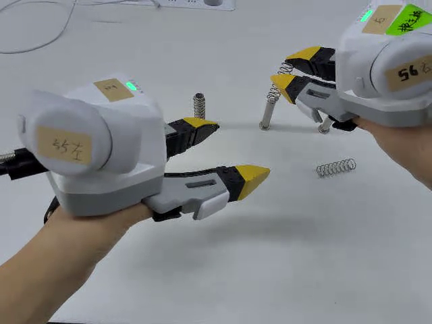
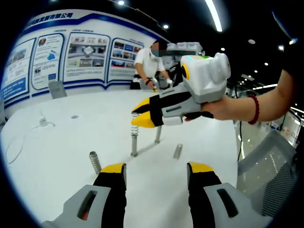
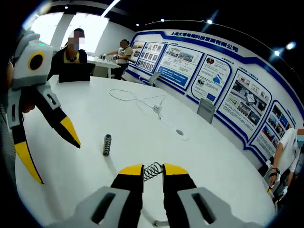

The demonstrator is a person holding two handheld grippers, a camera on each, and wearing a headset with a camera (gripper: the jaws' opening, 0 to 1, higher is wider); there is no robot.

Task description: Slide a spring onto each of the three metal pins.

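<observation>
The counter (image 1: 202, 283) is wide and white, with blue posters (image 3: 213, 76) on the wall behind it. My right gripper (image 1: 280, 68) has its fingers squeezed on a spring (image 3: 152, 170). I hold it up high and tilted because its low end sits over the top of the middle pin (image 1: 266, 116), so it can slip down. I think it is only just on, since most of the pin is bare below it. I pinch the spring near its top so my fingers do not get in the pin's way.

My left gripper (image 1: 241, 148) hangs low over the counter with its fingers wide apart and nothing in them. It is off to the side, so it cannot bump the pins.

The first pin (image 1: 199, 106) already wears its spring. The third pin (image 2: 157, 137) stands just beside the middle one and looks bare. A loose spring (image 1: 335, 167) lies flat on the counter near it. I think that one is for the third pin.

So one is done, one is going on, and one is left. The pins are thin, and I think a hard push could tip them.
</observation>
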